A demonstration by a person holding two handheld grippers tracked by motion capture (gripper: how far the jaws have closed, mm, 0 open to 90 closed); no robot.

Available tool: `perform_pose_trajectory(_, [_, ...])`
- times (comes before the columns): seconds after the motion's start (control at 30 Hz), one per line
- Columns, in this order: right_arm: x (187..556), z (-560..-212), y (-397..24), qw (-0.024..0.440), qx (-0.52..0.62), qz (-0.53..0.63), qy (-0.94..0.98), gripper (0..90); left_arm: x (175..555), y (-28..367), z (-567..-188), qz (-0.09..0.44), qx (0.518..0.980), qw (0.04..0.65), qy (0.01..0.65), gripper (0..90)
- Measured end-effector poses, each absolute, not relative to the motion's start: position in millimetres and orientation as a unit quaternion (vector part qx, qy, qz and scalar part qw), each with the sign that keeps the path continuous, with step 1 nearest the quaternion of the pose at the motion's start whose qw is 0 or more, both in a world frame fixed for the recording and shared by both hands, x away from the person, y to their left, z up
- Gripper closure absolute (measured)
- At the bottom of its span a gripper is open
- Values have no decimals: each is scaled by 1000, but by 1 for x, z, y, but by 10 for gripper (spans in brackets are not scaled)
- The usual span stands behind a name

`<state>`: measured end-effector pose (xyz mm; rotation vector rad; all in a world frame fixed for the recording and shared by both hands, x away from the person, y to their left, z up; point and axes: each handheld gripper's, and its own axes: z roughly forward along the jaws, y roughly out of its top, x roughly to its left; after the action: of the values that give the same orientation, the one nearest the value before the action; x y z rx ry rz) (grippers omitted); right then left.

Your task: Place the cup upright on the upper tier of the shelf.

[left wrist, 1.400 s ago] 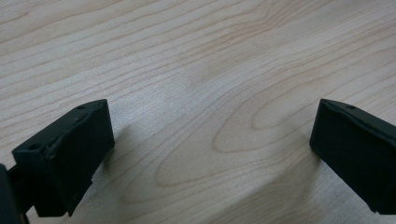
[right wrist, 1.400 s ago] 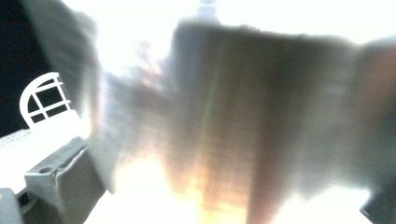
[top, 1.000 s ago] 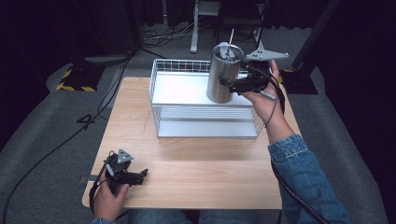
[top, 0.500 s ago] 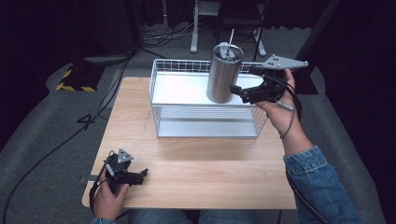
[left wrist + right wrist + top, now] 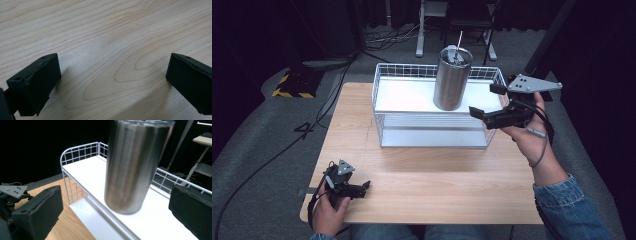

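A second ago the right gripper (image 5: 484,102) clamped the steel tumbler (image 5: 452,78); now its jaws are spread wide and pulled back to three o'clock of it, so the tumbler stands released on the white wire shelf (image 5: 407,96) and the placing looks done. The left gripper (image 5: 362,187), jaws wide and empty, rests at seven o'clock on the pale wooden table (image 5: 422,175); grey carpet and dark curtains lie beyond.

Left tongs (image 5: 364,187) rest low near the counter (image 5: 437,190) front edge, jaws wide apart. Right tongs (image 5: 482,101) are raised over the counter's far right, jaws spread.
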<state>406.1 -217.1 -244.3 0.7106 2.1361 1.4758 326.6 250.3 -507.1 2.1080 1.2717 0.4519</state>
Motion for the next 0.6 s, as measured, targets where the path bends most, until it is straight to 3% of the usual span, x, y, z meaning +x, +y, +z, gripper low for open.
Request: perform_pose_trajectory(0.6, [383, -274, -267, 228, 276, 538, 763, 0, 328, 249, -507, 173, 797, 314, 485, 1])
